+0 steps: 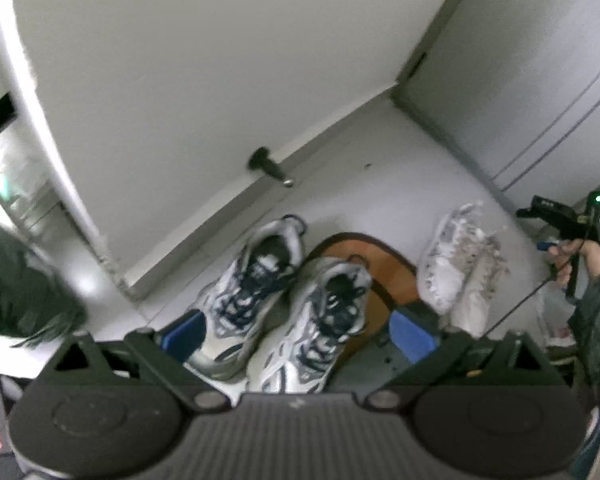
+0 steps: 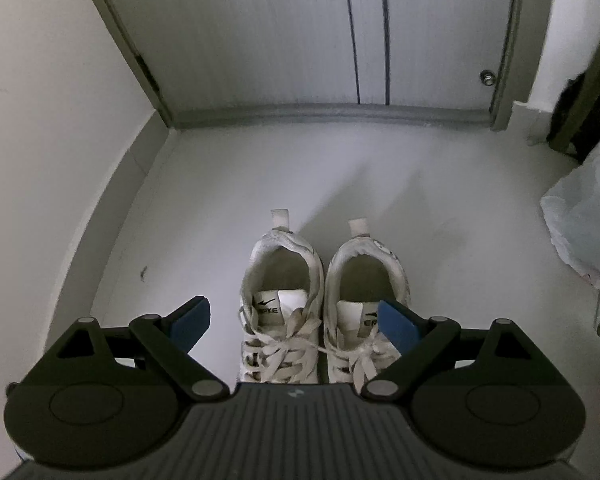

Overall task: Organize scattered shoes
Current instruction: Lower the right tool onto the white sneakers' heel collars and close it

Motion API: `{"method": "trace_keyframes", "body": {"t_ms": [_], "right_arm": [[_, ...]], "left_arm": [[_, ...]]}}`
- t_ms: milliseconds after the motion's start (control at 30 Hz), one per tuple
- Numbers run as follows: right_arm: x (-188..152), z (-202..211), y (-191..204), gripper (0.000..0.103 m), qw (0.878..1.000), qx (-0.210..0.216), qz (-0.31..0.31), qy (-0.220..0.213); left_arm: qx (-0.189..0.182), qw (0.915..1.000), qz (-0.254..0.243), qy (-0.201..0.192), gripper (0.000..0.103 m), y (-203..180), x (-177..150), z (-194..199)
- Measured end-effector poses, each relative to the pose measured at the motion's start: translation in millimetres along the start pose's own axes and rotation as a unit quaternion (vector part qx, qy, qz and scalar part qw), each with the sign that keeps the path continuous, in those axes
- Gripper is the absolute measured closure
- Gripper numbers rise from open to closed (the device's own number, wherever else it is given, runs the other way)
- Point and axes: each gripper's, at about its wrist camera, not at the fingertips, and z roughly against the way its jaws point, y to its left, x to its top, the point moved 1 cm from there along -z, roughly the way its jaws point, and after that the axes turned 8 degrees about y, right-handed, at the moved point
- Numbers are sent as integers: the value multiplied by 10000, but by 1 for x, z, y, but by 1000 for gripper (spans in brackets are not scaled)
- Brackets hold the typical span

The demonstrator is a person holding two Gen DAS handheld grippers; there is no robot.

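Note:
In the left wrist view a pair of grey and navy sneakers (image 1: 260, 304) stands side by side on the floor, partly on an orange mat (image 1: 384, 264). My left gripper (image 1: 296, 336) is open above them, its blue pads on either side of the pair. A pair of white sneakers (image 1: 460, 260) stands to the right. In the right wrist view the same white sneakers (image 2: 320, 300) stand side by side, heels away from me. My right gripper (image 2: 296, 320) is open above their laces and holds nothing. The right gripper also shows in the left wrist view (image 1: 572, 232), held in a hand.
A white door with a black doorstop (image 1: 268, 166) rises behind the grey sneakers. A closed door with a grey threshold (image 2: 332, 114) faces the white sneakers. A white plastic bag (image 2: 584, 216) lies on the floor at the right.

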Motion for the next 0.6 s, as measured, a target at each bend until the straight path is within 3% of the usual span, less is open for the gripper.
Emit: {"method": "trace_keyframes", "body": {"t_ms": [100,200,400,533,600], "right_arm": [[14,-26,-3,17,9996,-52,94,263],[23,-49,-8,18,9986,-65,-10,516],[31,-81,-1,18,9975,-169,127,670],[38,-98,-2,39,9971,-253,64,708],[42,-106,-7,41,9970,-346,-55,685]], "left_arm": [[349,9993,15,-97,3,-5,-7,5],[331,9992,177,-108,3,-6,-11,4],[470,9987,14,-196,3,-16,-9,0],[571,9982,82,-171,3,-14,-12,-3],[615,9979,117,-137,3,-12,-15,-6]]}}
